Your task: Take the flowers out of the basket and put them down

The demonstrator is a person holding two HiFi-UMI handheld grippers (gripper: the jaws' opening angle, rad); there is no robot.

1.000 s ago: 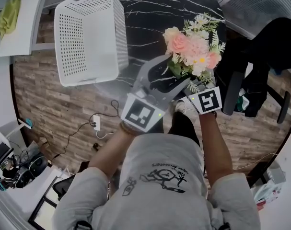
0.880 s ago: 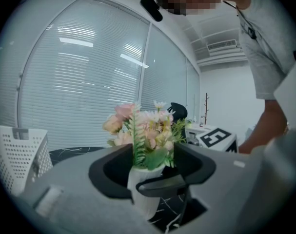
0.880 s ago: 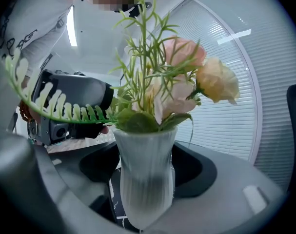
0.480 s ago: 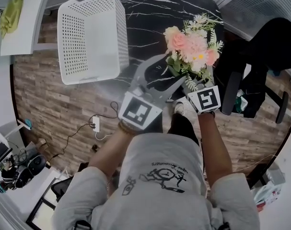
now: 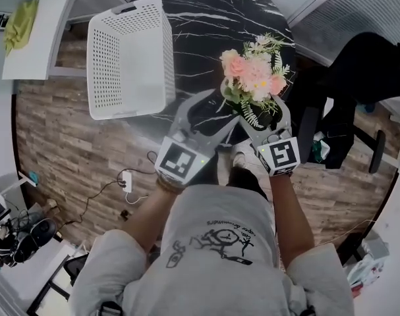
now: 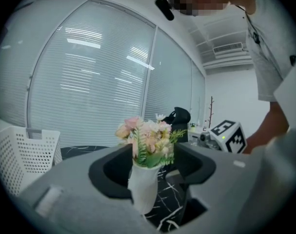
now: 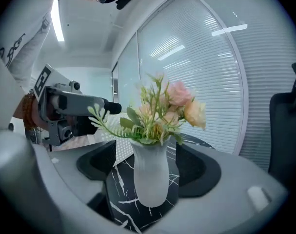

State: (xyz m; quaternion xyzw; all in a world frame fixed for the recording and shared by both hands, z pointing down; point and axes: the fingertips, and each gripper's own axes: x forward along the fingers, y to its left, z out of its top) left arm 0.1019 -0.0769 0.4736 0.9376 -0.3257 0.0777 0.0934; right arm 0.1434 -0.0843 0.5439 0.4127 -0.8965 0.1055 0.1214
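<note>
A bouquet of pink, peach and white artificial flowers with green fern sprigs [image 5: 252,78] sits in a slim white ribbed vase [image 6: 144,186], which stands upright on the round black marble-patterned table top [image 5: 200,18]. The vase's long axis runs vertical, its mouth and the blooms pointing straight up and its rounded base down on the stone. The vase stands near the table's edge closest to the person, well apart from the white perforated plastic basket [image 5: 124,58], which rests on the table's left side with its open mouth up. The left gripper [image 5: 223,107] points at the vase from the person's left, its claw spread wide. The vase shows in the gap between the two dark pads [image 6: 111,172], with space on each side, so nothing is pinched. The right gripper [image 7: 148,165] faces the vase from the other side. Its claw has just been opening and is now spread, the vase standing between the pads [image 7: 199,172] with marble visible on both flanks and no contact. A black office chair [image 5: 358,64] stands to the right of the table on the wood-plank floor [image 5: 74,150].
</note>
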